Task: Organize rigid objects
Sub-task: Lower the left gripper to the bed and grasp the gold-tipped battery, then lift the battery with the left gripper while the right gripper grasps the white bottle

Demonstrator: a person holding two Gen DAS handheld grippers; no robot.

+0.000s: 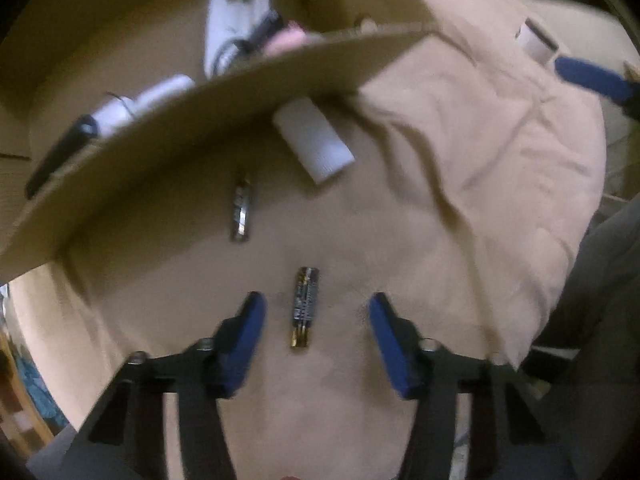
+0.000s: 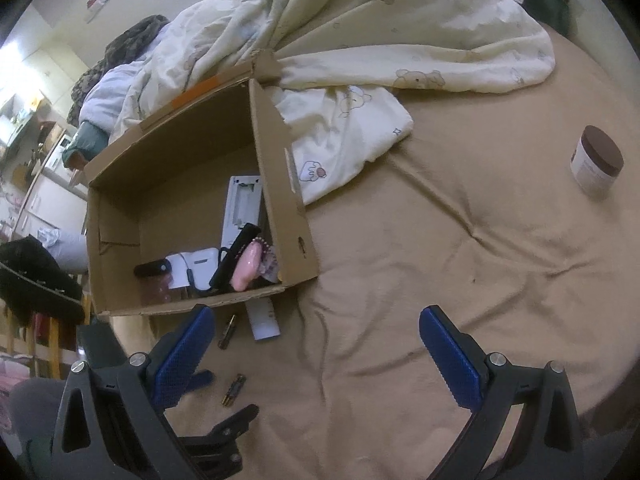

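A tan bedsheet (image 2: pixel 460 240) covers the bed, with a crumpled pale duvet (image 2: pixel 360 40) at its head and a brown-lidded jar (image 2: pixel 598 162) standing well apart. On the sheet sits an open cardboard box (image 2: pixel 280 184) holding a white device (image 2: pixel 242 208), a pink item (image 2: pixel 248 266), a white case (image 2: pixel 200 266) and black pieces. Just outside its near wall lie a white tube (image 1: pixel 314 140) and two batteries; the left gripper (image 1: pixel 316 312) straddles the nearer battery (image 1: pixel 304 306), pads apart from it, while the right gripper (image 2: pixel 316 340) gapes wide and empty.

Two dark batteries (image 1: pixel 305 306) (image 1: pixel 241 209) and a white tube (image 1: pixel 314 139) lie flat on the tan bedsheet beside an open cardboard box (image 2: pixel 276 184) holding assorted items.
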